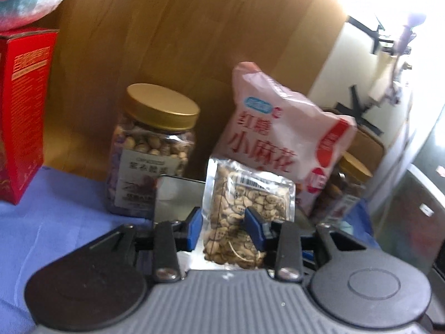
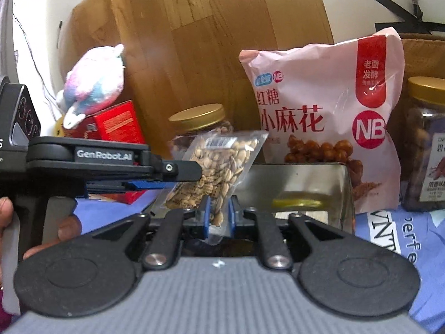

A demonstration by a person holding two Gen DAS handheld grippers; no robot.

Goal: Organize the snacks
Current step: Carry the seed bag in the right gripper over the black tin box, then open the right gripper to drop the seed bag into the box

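The right gripper (image 2: pixel 218 217) points forward and slightly down, its blue pads close together with a narrow gap between them. The left gripper (image 1: pixel 224 226) reaches in level from the left, jaws partly apart. A hand (image 2: pixel 8 222) wraps the left gripper's handle.

Black linkage arms with silver screws carry blue-padded fingers (image 2: pixel 205 217) ahead of a ribbed grey body.
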